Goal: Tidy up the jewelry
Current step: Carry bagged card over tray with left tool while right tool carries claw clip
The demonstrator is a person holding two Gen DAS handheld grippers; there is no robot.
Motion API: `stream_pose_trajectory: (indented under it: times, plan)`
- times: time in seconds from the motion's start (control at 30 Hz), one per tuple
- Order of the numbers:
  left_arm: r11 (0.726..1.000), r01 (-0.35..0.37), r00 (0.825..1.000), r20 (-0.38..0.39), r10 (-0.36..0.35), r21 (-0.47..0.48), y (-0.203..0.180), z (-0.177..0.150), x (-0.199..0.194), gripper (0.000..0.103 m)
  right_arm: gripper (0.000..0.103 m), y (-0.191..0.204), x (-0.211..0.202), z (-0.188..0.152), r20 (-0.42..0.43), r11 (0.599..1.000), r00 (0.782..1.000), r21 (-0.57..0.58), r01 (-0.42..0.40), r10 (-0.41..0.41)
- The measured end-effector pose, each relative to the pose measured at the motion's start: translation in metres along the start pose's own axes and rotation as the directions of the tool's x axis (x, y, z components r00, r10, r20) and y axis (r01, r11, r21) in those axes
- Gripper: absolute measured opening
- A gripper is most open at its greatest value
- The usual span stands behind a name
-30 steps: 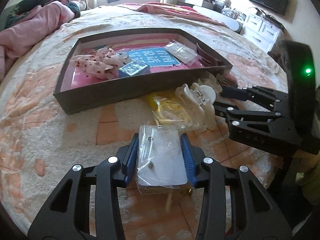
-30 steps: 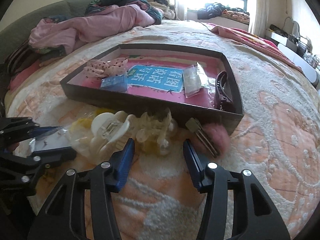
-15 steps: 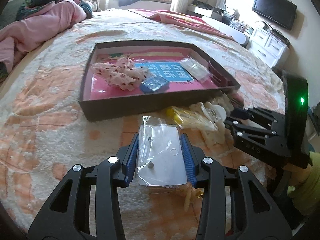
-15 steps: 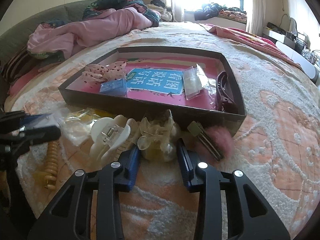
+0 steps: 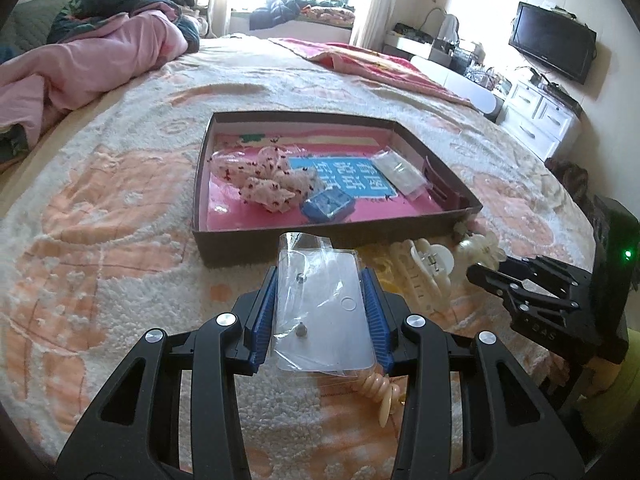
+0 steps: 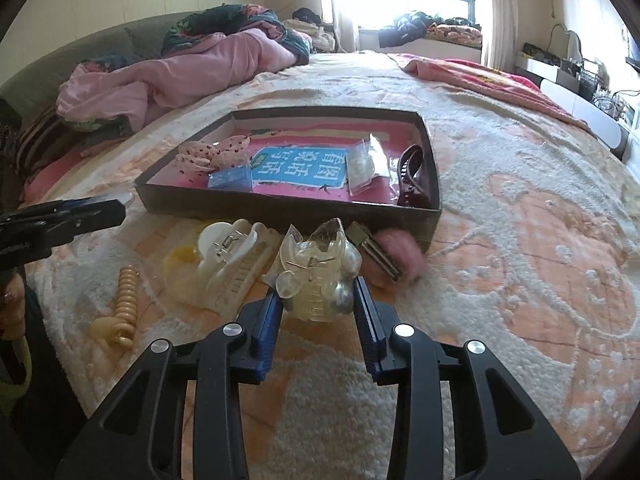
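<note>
Jewelry sorting partly complete; two items in hand, several loose.

The tray (image 6: 434, 184) on the bedspread (image 6: 520, 240) already holds five items. The left gripper (image 5: 322, 312) clamps the earring packet (image 5: 320, 308), raised before the tray wall. The right gripper (image 6: 318, 304) brackets the clear claw clip (image 6: 316, 276); contact cannot be confirmed. The white clip (image 6: 232, 256), keys (image 6: 374, 250) and spiral tie (image 6: 124, 296) remain outside. The packet's contents are indistinct.

Location: a home bedroom. A wide bed (image 5: 120, 208) under a cream-and-peach tufted bedspread is filling both views; a crumpled pink quilt (image 6: 172, 76), a black wall-mounted television (image 5: 554, 47) and a white drawer cabinet (image 5: 540, 120) are indicating this.
</note>
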State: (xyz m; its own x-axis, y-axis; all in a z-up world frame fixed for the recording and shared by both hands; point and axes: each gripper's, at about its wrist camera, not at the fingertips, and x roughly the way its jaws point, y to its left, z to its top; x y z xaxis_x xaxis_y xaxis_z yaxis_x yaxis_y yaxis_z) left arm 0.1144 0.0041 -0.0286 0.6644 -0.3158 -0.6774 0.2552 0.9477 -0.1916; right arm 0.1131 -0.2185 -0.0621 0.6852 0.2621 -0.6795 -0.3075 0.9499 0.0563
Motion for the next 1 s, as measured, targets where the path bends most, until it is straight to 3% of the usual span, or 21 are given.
stream_pose_trajectory:
  times: [0.5,1.0]
  plan:
    - [1.0,-0.022,0.998,0.063,0.023,-0.007,0.0,0.009,-0.005,0.033,0.033,-0.002,-0.016,0.012,0.055,1.0,0.998,0.01,-0.009,0.008]
    - [0.997,-0.015,0.997,0.077,0.009,0.071,-0.033,0.034,0.015,0.033,0.033,-0.014,-0.02,0.032,0.107,1.0,0.994,0.025,-0.001,-0.002]
